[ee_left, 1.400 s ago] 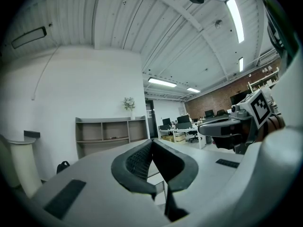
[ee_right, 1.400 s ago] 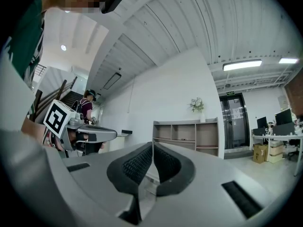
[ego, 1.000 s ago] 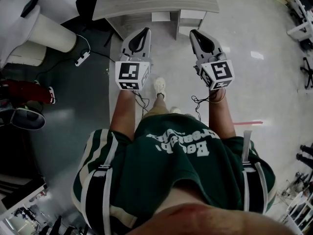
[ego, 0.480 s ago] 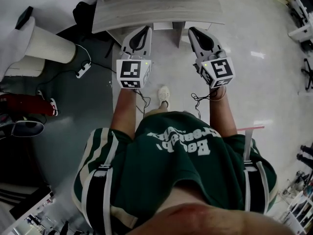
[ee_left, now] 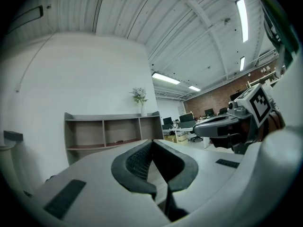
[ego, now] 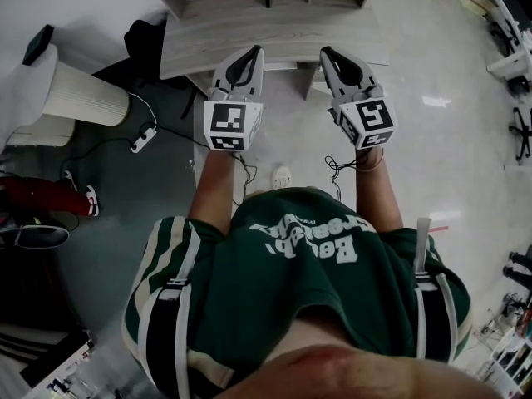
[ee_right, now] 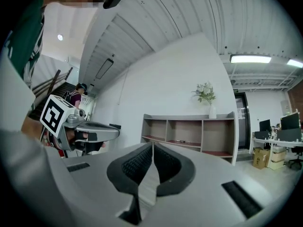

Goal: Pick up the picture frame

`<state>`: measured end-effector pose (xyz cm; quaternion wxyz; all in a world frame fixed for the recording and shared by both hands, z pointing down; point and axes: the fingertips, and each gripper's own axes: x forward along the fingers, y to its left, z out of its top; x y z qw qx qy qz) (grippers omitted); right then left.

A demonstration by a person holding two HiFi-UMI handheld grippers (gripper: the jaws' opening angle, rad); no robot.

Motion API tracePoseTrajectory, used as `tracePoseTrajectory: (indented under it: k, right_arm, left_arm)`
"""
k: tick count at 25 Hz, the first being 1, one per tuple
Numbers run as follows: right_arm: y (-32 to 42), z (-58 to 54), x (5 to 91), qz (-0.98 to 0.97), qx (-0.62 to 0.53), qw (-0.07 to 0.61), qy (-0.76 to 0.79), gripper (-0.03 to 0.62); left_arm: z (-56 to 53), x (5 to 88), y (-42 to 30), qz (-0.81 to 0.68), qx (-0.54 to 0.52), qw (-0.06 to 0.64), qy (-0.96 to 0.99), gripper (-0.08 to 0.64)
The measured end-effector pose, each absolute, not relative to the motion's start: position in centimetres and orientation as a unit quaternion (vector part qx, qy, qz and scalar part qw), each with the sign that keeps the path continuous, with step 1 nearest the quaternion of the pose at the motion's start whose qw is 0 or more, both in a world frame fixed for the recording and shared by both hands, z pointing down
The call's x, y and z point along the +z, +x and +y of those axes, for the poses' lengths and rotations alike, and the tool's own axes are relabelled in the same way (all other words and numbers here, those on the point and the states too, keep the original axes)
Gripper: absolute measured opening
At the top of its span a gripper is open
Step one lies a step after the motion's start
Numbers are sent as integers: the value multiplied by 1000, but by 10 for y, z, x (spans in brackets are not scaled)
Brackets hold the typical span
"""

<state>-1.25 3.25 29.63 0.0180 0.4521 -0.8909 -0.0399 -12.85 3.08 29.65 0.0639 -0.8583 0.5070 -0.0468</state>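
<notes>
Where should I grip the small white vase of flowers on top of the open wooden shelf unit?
Grip the small white vase around its body, below the flowers, coming level from the front. It stands upright near the right end of the open wooden shelf unit's top, with the wall close behind, so likely only the front is free.

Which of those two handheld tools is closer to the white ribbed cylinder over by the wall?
Left. In the head view the left tool sits right of the white ribbed cylinder; the right tool lies farther right, beyond the left one.
</notes>
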Motion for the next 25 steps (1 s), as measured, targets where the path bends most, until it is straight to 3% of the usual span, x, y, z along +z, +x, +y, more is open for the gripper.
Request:
tracePoseTrajectory:
  k: [25]
  right_arm:
    - [-35,-46,302,-886,-37,21,461,35]
  left_arm:
    - [-52,309,-155,503,-48,42,-862,17]
